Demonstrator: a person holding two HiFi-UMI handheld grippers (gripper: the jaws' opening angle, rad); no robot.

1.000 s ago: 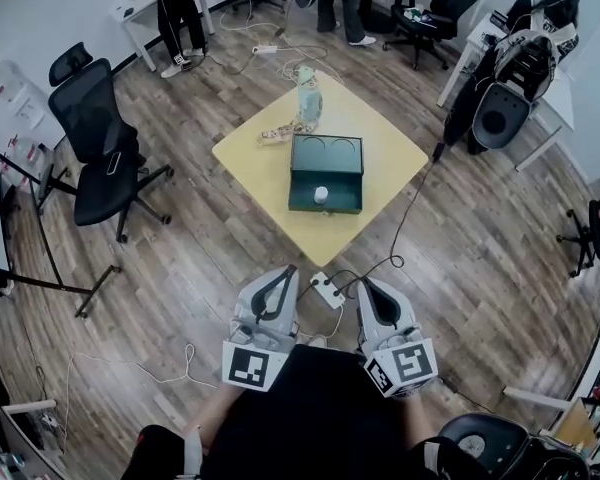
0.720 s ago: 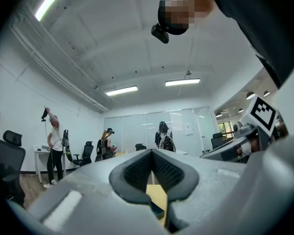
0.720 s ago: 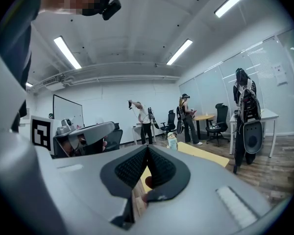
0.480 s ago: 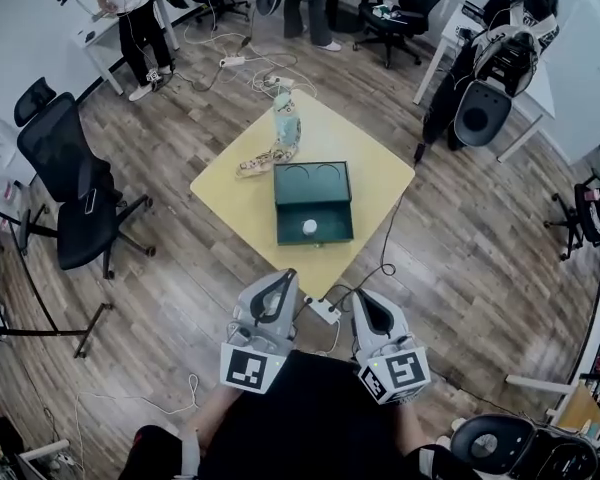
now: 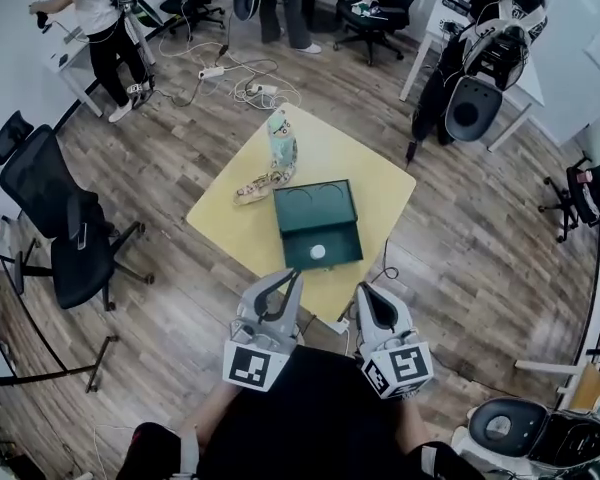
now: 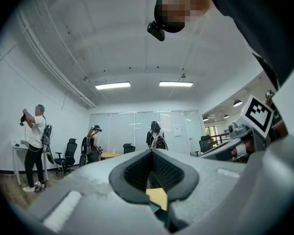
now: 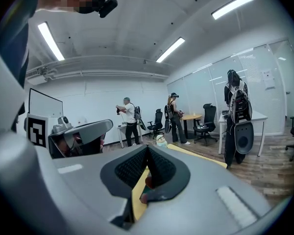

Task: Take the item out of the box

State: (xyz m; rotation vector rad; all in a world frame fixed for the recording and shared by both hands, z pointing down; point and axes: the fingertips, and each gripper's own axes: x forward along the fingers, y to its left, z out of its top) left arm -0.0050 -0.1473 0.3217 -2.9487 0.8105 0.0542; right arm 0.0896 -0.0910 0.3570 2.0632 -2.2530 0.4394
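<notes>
Small white item (image 5: 318, 252) sits inside the dark green box (image 5: 337, 238), on its floor, near the wall closest to the person. It looks round-ish; too small to tell more. The box's lid (image 5: 313, 204) is open, lying flat on the far side.

Left gripper (image 5: 297, 274) and right gripper (image 5: 364, 290) are both on the near side of the box, apart from it and low, one either side of the table (image 5: 365, 173) corner. Both are clenched, tips together, nothing between them.

Risks, as I judge them:
- If the jaws go in clenched they'll shove the item instead of taking it, so open first.
- If it is round, the item may roll to a box wall or corner where the pads can't get round it.
- The box looks light and is close to the table's near edge; a push could slide it or tip it off.
- Power strip (image 5: 337, 325) and cables (image 5: 388, 266) lie on the floor just near-side of the box, a trip or snag hazard when stepping in.

Room: space above the box is free, so approach from the top. The box walls block a low sideways entry. Toy figure (image 5: 282, 140) and a beige strap-like thing (image 5: 252, 189) sit beyond the box to its far left, well apart. Office chair (image 5: 55, 208) is far left of the box, no bother.
</notes>
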